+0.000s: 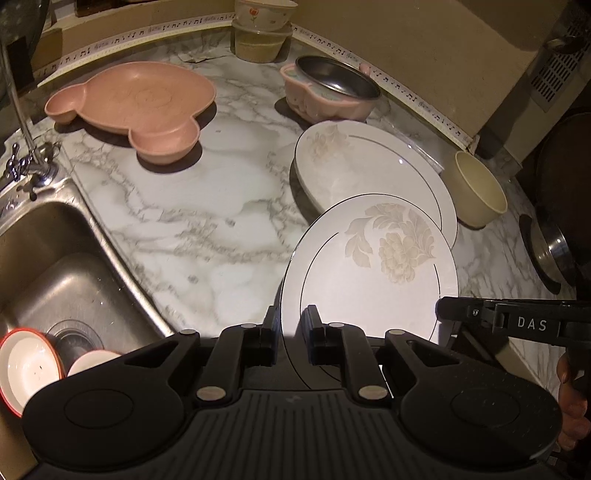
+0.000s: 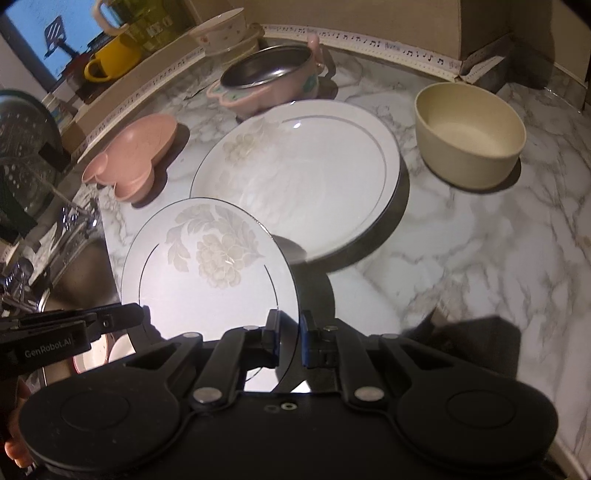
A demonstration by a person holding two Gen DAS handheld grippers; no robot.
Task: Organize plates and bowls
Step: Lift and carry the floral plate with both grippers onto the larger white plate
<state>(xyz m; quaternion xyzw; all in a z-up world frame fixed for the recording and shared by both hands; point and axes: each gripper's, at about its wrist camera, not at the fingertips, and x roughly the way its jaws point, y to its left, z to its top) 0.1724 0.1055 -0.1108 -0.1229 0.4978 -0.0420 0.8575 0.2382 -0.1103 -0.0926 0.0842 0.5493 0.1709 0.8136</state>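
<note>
A small white plate with a pale flower print (image 1: 373,269) is held above the marble counter. My left gripper (image 1: 291,325) is shut on its left rim. My right gripper (image 2: 288,332) is shut on its right rim (image 2: 207,266). Just beyond it a larger white flowered plate (image 1: 373,170) (image 2: 299,184) lies on the counter. A pink bear-shaped plate (image 1: 136,99) (image 2: 136,158) lies at the far left. A beige bowl (image 1: 476,188) (image 2: 469,133) stands at the right. A pink bowl with a steel insert (image 1: 332,88) (image 2: 269,77) stands at the back.
A steel sink (image 1: 55,266) at the left holds a red-rimmed white plate (image 1: 26,365) and another white dish (image 1: 92,362). A tap (image 1: 29,162) stands behind it. Stacked bowls (image 1: 262,29) sit at the back wall. Dark cookware (image 1: 554,236) lies at the right edge. Mugs (image 2: 110,55) stand on a ledge.
</note>
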